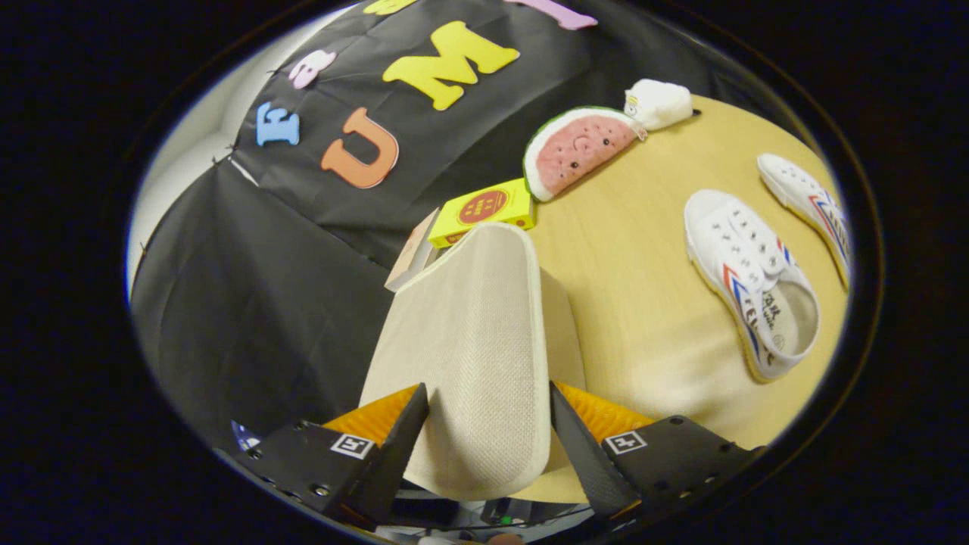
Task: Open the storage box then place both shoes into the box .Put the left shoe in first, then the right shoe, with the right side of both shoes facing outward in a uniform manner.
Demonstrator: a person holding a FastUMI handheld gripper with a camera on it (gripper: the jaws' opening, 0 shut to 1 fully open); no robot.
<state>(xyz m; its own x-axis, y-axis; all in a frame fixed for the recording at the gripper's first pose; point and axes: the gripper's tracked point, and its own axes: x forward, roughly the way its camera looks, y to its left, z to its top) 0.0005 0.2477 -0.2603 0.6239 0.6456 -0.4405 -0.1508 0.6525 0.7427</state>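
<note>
The beige woven fabric lid [469, 356] of the storage box is clamped between the fingers [488, 424]. Two white canvas shoes [749, 280] are seen at two o'clock, on the pale wooden surface [643, 303].

Hand-held gripper [488, 424] with square printed tags and small screws on dark finger mounts

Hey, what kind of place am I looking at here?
Probably a staged recording booth, not a home: a black cloth wall backs a wooden table with sneakers, and the hand-held gripper grips a beige box lid.
</note>
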